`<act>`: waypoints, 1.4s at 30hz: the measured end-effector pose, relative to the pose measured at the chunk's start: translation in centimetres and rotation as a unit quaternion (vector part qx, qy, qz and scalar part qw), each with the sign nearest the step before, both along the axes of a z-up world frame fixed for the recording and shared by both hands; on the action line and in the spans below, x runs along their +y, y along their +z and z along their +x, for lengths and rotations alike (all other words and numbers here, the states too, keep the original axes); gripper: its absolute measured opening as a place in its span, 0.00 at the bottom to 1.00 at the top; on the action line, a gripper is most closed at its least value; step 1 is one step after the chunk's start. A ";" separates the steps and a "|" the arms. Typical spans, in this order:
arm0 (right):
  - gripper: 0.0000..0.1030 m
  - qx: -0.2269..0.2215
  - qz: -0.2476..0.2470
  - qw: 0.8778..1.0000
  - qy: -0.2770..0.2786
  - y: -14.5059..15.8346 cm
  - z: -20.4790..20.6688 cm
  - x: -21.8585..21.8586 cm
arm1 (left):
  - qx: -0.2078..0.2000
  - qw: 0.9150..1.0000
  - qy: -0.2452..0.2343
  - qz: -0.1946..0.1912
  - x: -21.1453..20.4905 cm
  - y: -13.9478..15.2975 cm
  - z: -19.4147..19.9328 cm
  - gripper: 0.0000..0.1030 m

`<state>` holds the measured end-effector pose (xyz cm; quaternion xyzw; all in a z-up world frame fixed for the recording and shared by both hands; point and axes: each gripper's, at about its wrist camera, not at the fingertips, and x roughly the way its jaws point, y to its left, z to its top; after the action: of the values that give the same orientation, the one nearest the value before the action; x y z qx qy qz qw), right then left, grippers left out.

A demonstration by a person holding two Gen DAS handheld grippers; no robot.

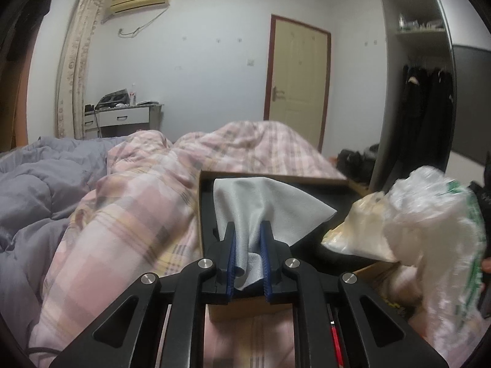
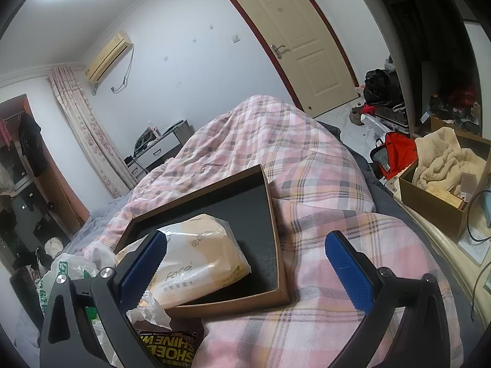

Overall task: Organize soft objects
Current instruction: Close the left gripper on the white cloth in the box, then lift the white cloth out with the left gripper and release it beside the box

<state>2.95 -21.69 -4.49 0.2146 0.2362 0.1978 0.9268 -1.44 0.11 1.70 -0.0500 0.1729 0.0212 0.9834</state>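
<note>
My left gripper [image 1: 248, 239] is shut on a grey cloth [image 1: 264, 205] and holds it over a shallow cardboard box with a black inside [image 1: 307, 184] that lies on the bed. A pack of facial tissues [image 2: 202, 260] lies in that box [image 2: 245, 202], partly over its near rim; it also shows in the left wrist view [image 1: 359, 230]. My right gripper [image 2: 245, 260] is open wide and empty, just in front of the box, its left finger [image 2: 144, 263] beside the tissue pack.
A pink plaid duvet [image 2: 291, 159] and a grey duvet [image 1: 36, 190] cover the bed. A crumpled white plastic bag [image 1: 435, 230] lies right of the box. A black and yellow packet [image 2: 172, 349] lies near the box. An open carton holding a cream blanket [image 2: 442, 159] stands right of the bed.
</note>
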 end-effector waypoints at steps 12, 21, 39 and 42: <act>1.00 0.000 0.001 1.000 0.000 0.0 0.0 0.0 | -0.054 0.997 -0.045 -0.029 2.7 4.4 -6.3 0.10; 1.00 0.001 0.002 1.000 0.000 0.0 0.0 -0.1 | 0.096 0.966 -0.239 -0.001 2.0 2.9 -7.1 0.10; 1.00 0.000 0.002 1.000 0.000 0.0 0.0 -0.2 | 0.200 0.947 -0.242 0.063 -1.1 -2.2 -4.3 0.10; 1.00 0.000 0.003 1.000 0.000 0.0 0.0 -0.2 | 0.200 0.948 -0.238 0.070 -1.1 -2.1 -4.4 0.11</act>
<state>2.93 -21.84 -4.51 0.2171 0.2360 0.1983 0.9262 -5.85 -1.01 -0.44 0.0665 0.3714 -0.1920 0.9060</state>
